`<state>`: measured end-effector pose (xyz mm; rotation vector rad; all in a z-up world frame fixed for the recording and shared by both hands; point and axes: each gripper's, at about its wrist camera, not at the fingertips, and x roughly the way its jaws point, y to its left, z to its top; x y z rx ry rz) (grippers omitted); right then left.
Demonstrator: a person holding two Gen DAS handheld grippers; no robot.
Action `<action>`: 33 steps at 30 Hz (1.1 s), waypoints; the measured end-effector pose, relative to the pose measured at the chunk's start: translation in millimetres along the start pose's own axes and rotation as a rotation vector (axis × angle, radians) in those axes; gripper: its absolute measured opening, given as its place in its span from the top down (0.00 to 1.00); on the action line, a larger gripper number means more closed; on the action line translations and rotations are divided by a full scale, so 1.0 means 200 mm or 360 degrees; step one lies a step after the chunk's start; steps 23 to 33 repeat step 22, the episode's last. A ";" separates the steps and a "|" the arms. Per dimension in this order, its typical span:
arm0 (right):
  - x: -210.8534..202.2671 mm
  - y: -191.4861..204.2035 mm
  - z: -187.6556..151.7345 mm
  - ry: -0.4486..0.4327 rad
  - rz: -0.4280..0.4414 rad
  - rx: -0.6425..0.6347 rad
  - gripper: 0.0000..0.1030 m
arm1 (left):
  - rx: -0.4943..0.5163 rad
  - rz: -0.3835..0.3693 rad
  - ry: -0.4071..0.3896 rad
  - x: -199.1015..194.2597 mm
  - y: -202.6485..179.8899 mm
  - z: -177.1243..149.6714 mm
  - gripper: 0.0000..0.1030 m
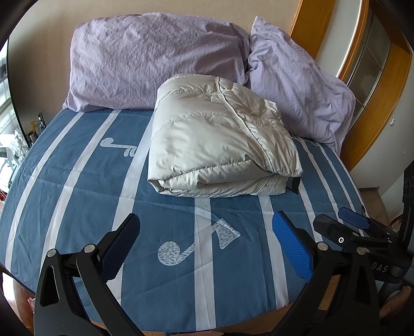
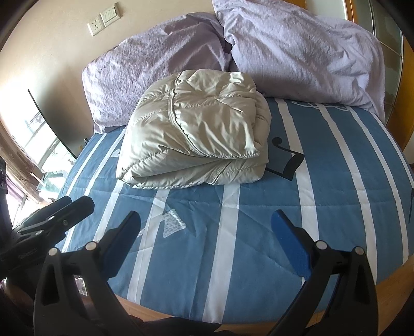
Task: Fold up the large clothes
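1. The left gripper (image 1: pixel 204 245) is closest in the left wrist view. Its two fingers are spread wide apart, and nothing is between them. It hangs over the near edge of the bed.
2. The right gripper (image 2: pixel 205 245) is spread wide too, with nothing in it. It also hangs over the near edge. In the left wrist view it shows at the right side, just beside the left one.
3. Under both grippers is the blue bed cover (image 1: pixel 77 206) with white stripes and white music notes on it.
4. Past the grippers, in the middle of the bed, lies the puffy cream jacket (image 1: pixel 220 139). It is folded into a thick bundle and sits flat on the cover. No gripper touches it.
5. Behind the jacket are two purple pillows (image 1: pixel 155 62) leaning on the wall. The jacket's far edge is right up against them.
6. A white wall socket (image 2: pixel 95 24) is on the wall, far back.
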<state>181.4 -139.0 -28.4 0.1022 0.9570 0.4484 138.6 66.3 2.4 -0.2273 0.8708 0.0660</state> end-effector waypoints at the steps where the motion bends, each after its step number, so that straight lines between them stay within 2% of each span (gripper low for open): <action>1: 0.00 0.00 0.00 0.0001 0.0001 0.0000 0.02 | -0.0001 0.0001 0.0000 0.00 0.00 0.00 0.01; 33: 0.02 -0.02 0.02 0.0005 0.0002 0.0005 0.02 | 0.0005 -0.0001 0.0009 0.02 0.00 0.02 0.01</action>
